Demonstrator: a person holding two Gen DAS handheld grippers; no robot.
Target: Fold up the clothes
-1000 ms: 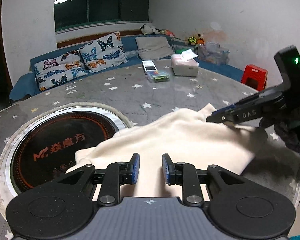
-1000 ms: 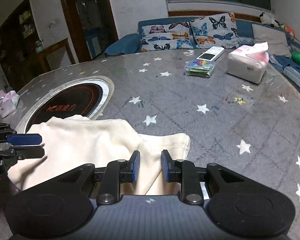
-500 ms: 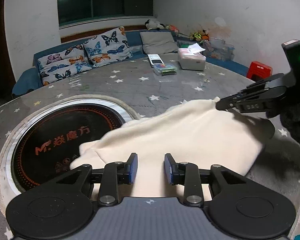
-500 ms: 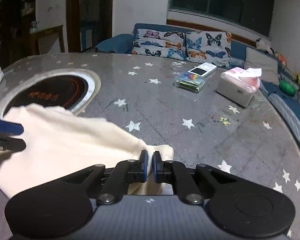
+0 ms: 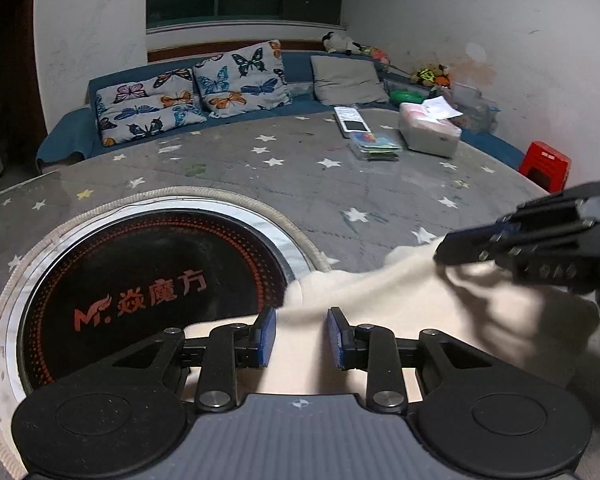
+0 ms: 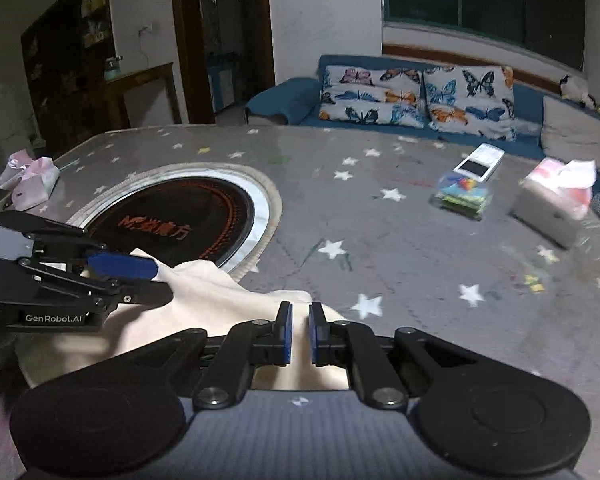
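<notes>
Cream fabric, a soft knit garment point(image 5: 400, 312), lies bunched at the near edge of the grey star-patterned table point(image 5: 260, 168), its far corner just lapping the rim of the round black cooktop point(image 5: 140, 280) set into the tabletop at about nine o'clock from the cloth. In the right wrist view the right gripper point(image 6: 299, 334) has its blue pads drawn nearly together with a ridge of the cream cloth pinched between them, so it is clenched on the garment's right-hand edge. The left gripper point(image 5: 300, 336) stands partly parted over the cloth; in the right wrist view, where it sits at nine o'clock point(image 6: 112, 276), the fabric rises in a peak to its tips, which suggests it has a fold of the garment nipped, though its own view leaves some doubt about how firmly. The cloth is drawn into taut creases between the two holds and lifted off the surface there. Judged from this, the fold is at an early stage: both edges are taken up, yet no neat crease lies flat, and the garment has no tidy rectangle. Carrying the held edge over, laying it down and smoothing appear to remain. At one o'clock, well apart, sit a tissue box point(image 5: 430, 134), a phone point(image 5: 352, 120) and a small clear packet point(image 5: 374, 146).
</notes>
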